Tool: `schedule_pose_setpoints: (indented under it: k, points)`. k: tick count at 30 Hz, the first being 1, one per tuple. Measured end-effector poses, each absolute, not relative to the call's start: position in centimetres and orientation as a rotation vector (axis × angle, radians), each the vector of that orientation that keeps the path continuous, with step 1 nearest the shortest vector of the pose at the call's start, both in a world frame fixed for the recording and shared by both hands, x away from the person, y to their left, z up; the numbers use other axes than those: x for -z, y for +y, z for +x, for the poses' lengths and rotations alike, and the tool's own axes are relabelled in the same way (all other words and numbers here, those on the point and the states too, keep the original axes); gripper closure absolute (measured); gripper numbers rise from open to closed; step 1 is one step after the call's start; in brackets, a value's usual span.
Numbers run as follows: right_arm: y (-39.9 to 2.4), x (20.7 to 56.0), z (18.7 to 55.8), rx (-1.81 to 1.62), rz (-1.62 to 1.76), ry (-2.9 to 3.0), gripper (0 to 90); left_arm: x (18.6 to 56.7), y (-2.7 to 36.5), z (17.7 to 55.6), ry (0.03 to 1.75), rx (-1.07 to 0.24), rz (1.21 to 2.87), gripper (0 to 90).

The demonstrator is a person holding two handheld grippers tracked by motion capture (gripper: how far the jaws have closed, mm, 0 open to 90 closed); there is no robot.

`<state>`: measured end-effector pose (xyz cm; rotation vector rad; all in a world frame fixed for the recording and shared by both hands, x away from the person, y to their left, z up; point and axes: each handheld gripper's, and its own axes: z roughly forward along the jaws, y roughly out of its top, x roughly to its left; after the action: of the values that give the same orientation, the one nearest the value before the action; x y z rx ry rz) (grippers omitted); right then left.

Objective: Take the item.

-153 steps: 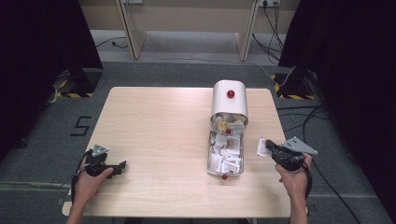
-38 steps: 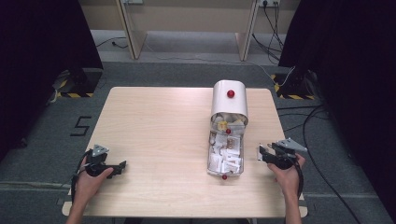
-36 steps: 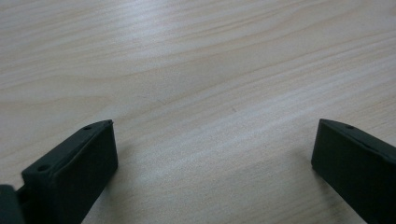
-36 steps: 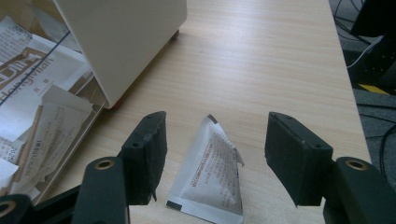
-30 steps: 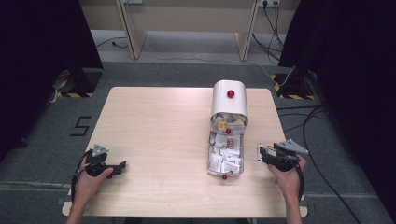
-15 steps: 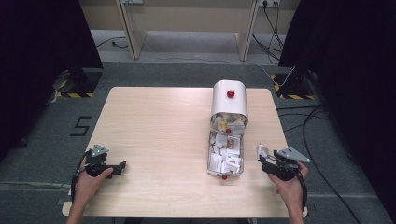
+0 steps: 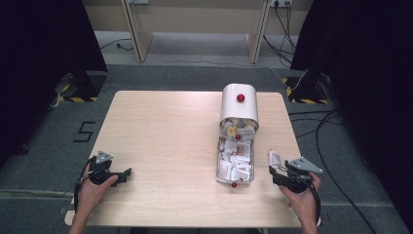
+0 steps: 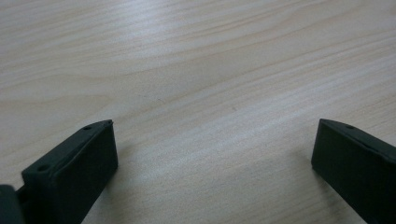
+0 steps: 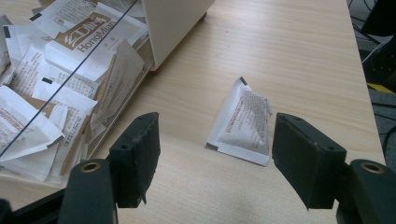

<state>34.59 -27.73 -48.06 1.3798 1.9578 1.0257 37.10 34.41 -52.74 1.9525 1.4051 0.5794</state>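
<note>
- White paper sachet [image 9: 243,122] lies flat on the pale wooden table [image 7: 165,131], just to the right of the clear box [image 7: 235,163], as the high view shows it [image 7: 274,158].
- In the right gripper view the sachet is ahead of the right gripper [image 9: 215,158], lying on the table beyond the gap between the two black jaws and touching neither.
- Those jaws stand wide apart with nothing clamped; they have just been opening, and no thing is between the pads.
- In the high view the right gripper [image 7: 275,171] is near the box's right side, close to the table's near edge, held in the person's right hand [image 7: 302,197], and the sachet lies just off its tips.
- The clear box lies lengthwise on the table, packed with many white and brown sachets [image 9: 56,88]; one shows the printed word "HongMian".
- A white rounded cover [image 7: 239,106] with a red knob [image 7: 240,98] sits over the far end of the box; another red knob [image 7: 234,185] shows at the box's near end.
- The left gripper [image 7: 127,173] is well to the left of the box, near the table's front left corner, held in the left hand [image 7: 92,187].
- In the left gripper view its jaws [image 8: 212,168] are spread wide over bare wood, holding nothing.
</note>
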Motion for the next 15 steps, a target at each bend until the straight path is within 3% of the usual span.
schedule_pose_setpoints:
  k: [6,15]
  points:
    - [-27.5,48.1,34.2,-1.032,1.375,1.963,26.0,52.7,34.4,37.1,1.405,-0.579,1.952,0.0]
    - [-27.1,48.5,33.4,-1.027,1.36,1.984,25.4,52.7,34.4,37.1,1.406,-0.579,1.952,0.0]
